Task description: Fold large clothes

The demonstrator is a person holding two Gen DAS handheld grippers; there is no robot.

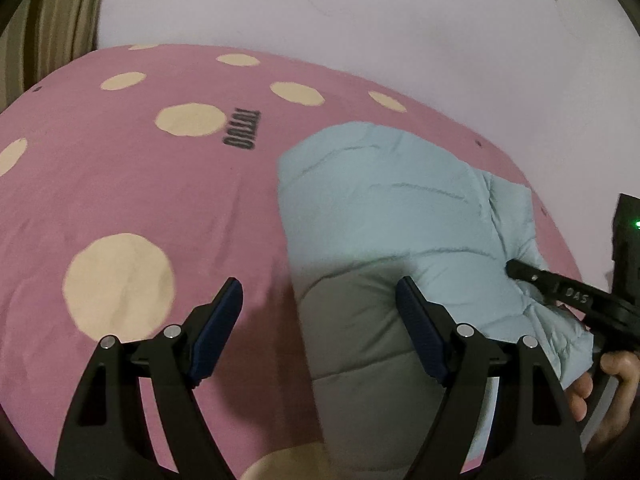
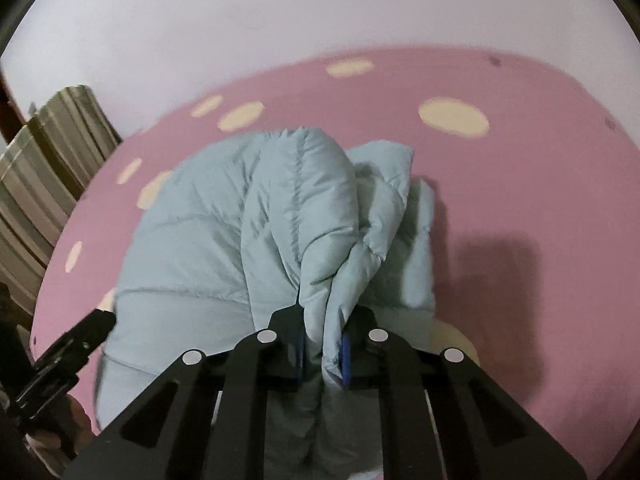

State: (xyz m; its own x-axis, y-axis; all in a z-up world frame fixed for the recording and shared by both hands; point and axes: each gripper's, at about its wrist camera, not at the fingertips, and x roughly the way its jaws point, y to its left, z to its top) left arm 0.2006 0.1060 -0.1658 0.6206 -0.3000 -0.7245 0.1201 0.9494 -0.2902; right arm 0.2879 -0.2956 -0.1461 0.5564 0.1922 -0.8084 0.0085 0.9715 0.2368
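A light blue quilted puffer jacket (image 1: 392, 216) lies bunched on a pink bed sheet with cream dots (image 1: 132, 200). My left gripper (image 1: 320, 300) is open and empty, its jaws wide apart just above the jacket's left edge. My right gripper (image 2: 323, 350) is shut on a gathered fold of the jacket (image 2: 320, 248) and holds it raised off the bed. The right gripper also shows in the left wrist view (image 1: 568, 292) at the jacket's right side, held by a hand.
The bed sheet (image 2: 520, 208) spreads wide to the left and far side of the jacket. A pale wall (image 1: 360, 12) stands behind the bed. A striped curtain (image 2: 44, 168) hangs at the far left. The left gripper's finger (image 2: 80, 332) shows at the lower left.
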